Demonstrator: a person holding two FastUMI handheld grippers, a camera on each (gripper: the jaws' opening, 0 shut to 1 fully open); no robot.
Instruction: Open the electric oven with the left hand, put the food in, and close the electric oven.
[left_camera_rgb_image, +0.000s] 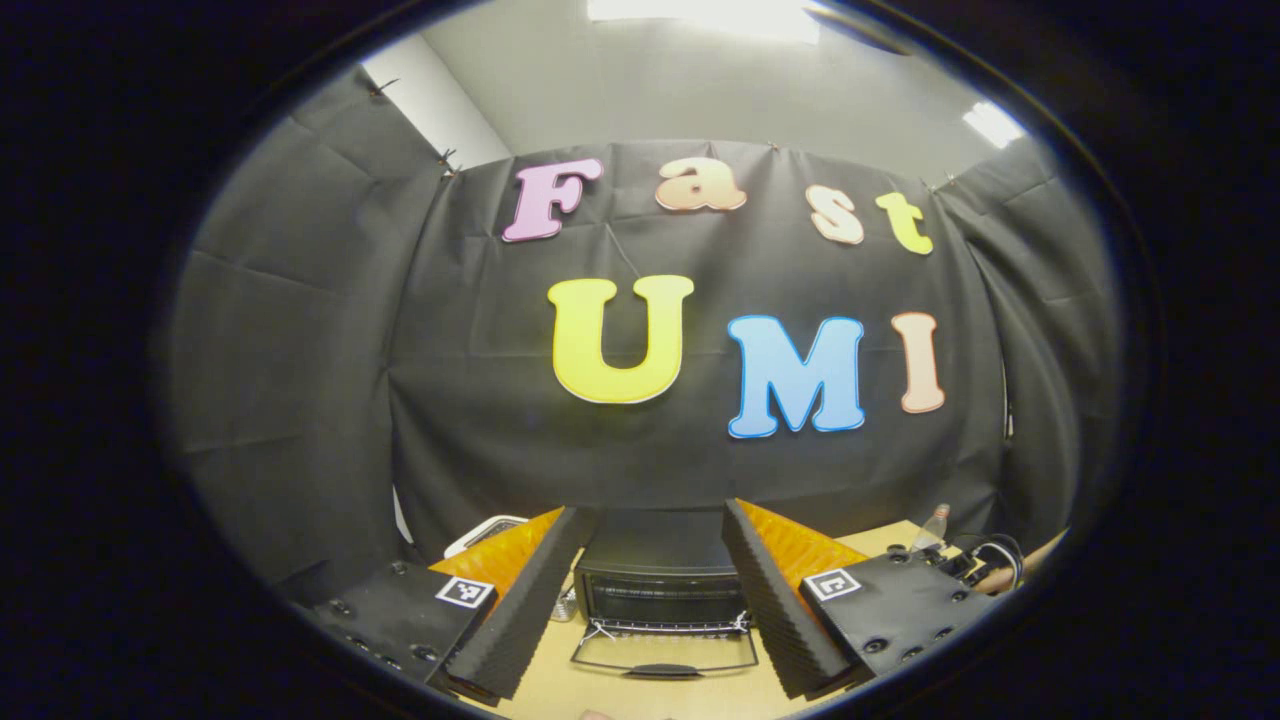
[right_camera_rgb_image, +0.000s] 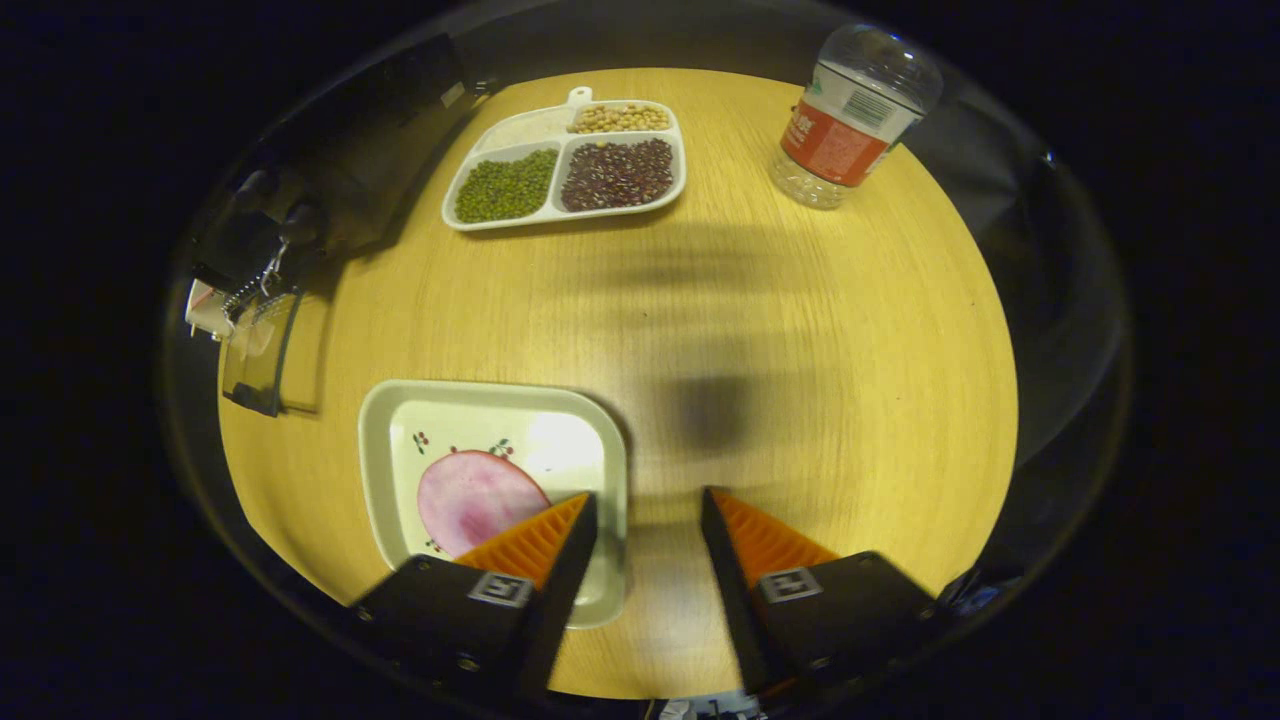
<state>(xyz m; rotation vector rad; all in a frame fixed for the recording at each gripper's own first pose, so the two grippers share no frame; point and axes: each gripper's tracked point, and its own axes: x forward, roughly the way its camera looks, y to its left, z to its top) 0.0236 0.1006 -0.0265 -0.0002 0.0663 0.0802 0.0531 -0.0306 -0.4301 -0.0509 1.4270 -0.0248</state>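
Left hand-held gripper (left_camera_rgb_image: 652, 535): seen in the left gripper view with its fingers spread wide apart, nothing held between them; it is raised and aimed at the booth's back wall, with the oven framed in the gap.
Electric oven (left_camera_rgb_image: 655, 580): a dark toaster oven is set on the desk (left_camera_rgb_image: 690, 695) against the black cloth wall; its door (left_camera_rgb_image: 664, 650) is folded down flat toward the camera, handle nearest, and the cavity is exposed.
Oven in the right gripper view: the lowered glass door (right_camera_rgb_image: 258, 350) and part of the oven body are seen at the left edge of the desk (right_camera_rgb_image: 800, 350).
Right hand-held gripper (right_camera_rgb_image: 648, 515): held above the desk looking down, fingers parted and gripping nothing; its left finger overlaps the near right corner of the plate in the picture.
Food: a round pink slice (right_camera_rgb_image: 475, 500), apparently ham, is laid on a square pale plate (right_camera_rgb_image: 390, 450) with small printed motifs, near the front of the desk, to the right of the open door.
Divided tray (right_camera_rgb_image: 568, 162): placed at the far side of the desk, well apart from the plate; green beans, dark red beans, pale beans and a whitish filling are kept in separate compartments.
Plastic bottle (right_camera_rgb_image: 850, 115): stood at the far right of the desk, clear with a red and white label.
Path between plate and oven: bare desk is seen there.
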